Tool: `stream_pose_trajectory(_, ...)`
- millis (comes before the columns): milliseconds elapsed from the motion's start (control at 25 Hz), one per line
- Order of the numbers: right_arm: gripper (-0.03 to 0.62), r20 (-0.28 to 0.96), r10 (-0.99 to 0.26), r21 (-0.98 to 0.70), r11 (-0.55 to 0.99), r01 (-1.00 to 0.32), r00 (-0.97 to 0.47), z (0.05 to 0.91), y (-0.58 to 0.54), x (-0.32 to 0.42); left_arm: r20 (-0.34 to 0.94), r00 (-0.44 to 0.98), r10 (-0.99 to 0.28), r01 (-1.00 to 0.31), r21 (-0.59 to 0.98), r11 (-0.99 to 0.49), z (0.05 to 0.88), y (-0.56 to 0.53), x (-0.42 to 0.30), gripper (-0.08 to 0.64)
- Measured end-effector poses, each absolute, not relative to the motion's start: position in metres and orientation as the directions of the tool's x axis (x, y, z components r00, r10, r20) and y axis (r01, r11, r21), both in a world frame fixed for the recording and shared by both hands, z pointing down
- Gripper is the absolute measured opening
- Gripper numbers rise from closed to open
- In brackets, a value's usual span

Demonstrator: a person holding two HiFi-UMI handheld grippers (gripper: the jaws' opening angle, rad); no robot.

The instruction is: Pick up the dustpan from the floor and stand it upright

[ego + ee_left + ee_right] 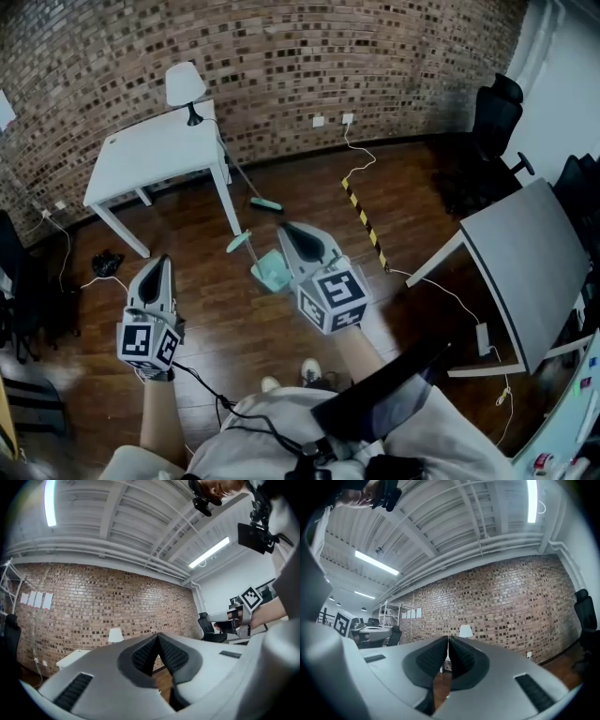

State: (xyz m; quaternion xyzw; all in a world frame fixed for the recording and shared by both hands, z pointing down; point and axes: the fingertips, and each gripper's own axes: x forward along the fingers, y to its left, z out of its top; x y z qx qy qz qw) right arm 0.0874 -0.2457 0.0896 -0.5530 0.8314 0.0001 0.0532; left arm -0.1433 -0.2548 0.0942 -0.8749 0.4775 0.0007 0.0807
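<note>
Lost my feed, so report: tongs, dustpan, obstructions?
Left tongs shut, empty. Right tongs shut, empty. Dustpan lying on floor, not gripped. Broom beyond it, apart.

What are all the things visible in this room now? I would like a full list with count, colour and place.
dustpan: one, mint green, lying on the floor, partly behind the right gripper
broom: one, mint head, beside the white table's leg
white table: one, upper left, near the brick wall
lamp: one, white shade, on the white table
grey table: one, right side
office chair: at least one, black, upper right
floor strip: one, yellow and black, centre right
left gripper: one, grey, shut, empty
right gripper: one, grey, shut, empty
</note>
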Motion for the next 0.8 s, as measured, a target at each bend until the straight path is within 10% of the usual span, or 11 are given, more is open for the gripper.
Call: stream_pose_trajectory(800, -0.002, 0.012, -0.937, 0.019, 0.35, -0.937, -0.35, 0.129, -0.083, 0.107, 0.064, 0.697, -0.715, -0.708, -0.103, -0.699, 0.182, -0.068, -0.082, 0.02)
